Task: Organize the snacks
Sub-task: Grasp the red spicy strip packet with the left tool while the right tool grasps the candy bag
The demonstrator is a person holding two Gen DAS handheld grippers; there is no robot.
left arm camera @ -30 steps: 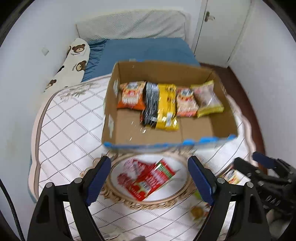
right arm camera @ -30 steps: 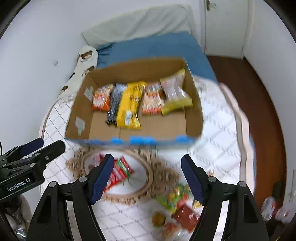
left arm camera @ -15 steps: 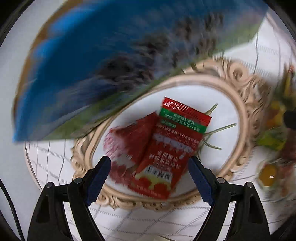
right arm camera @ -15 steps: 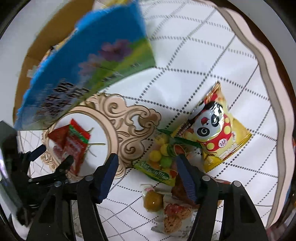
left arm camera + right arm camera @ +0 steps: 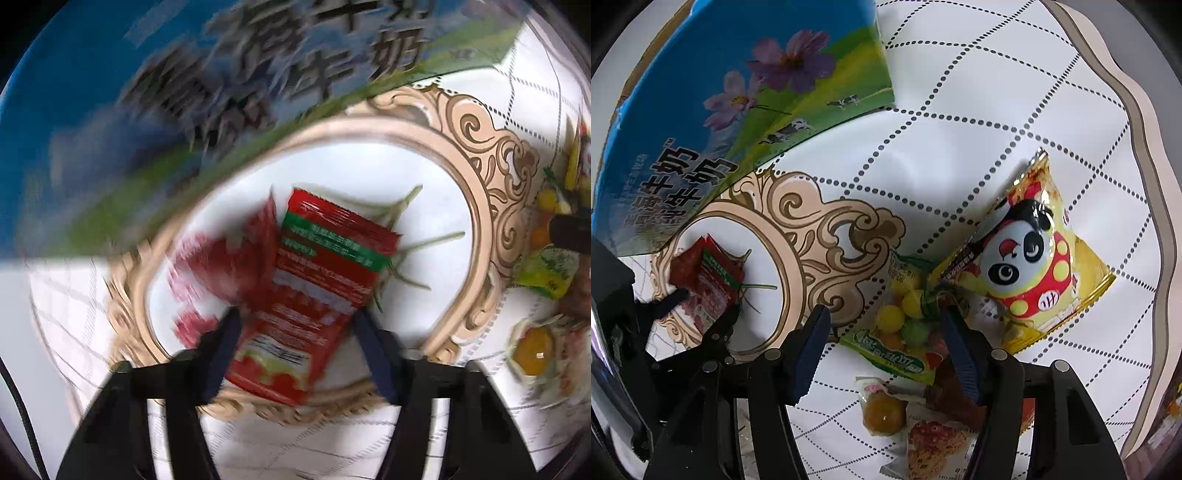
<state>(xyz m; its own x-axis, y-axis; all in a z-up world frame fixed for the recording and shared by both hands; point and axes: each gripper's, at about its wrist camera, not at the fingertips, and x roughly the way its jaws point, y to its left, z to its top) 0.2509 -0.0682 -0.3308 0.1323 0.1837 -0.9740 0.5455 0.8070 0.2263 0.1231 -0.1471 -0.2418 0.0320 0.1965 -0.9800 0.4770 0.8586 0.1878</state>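
Observation:
In the left wrist view a red snack packet with a green band (image 5: 314, 295) lies on the white patterned cloth, with a second red packet (image 5: 221, 266) beside it. My left gripper (image 5: 295, 332) is open with its fingers on either side of the packet's lower end; it also shows in the right wrist view (image 5: 701, 306). My right gripper (image 5: 886, 328) is open, straddling a green bag of coloured candies (image 5: 905, 332). A yellow panda bag (image 5: 1027, 266) lies to its right. The blue printed box wall (image 5: 738, 92) stands behind.
Small wrapped snacks, an orange jelly cup (image 5: 882, 413) and a biscuit packet (image 5: 931, 446), lie near my right gripper. The cloth's wavy edge (image 5: 1145, 184) runs along the right. The ornate tan oval print (image 5: 480, 206) surrounds the red packets.
Both grippers have dropped lower and closer to the cloth. My left fingers now flank the red packet; my right fingers now flank the candy bag. The box fills more of the top.

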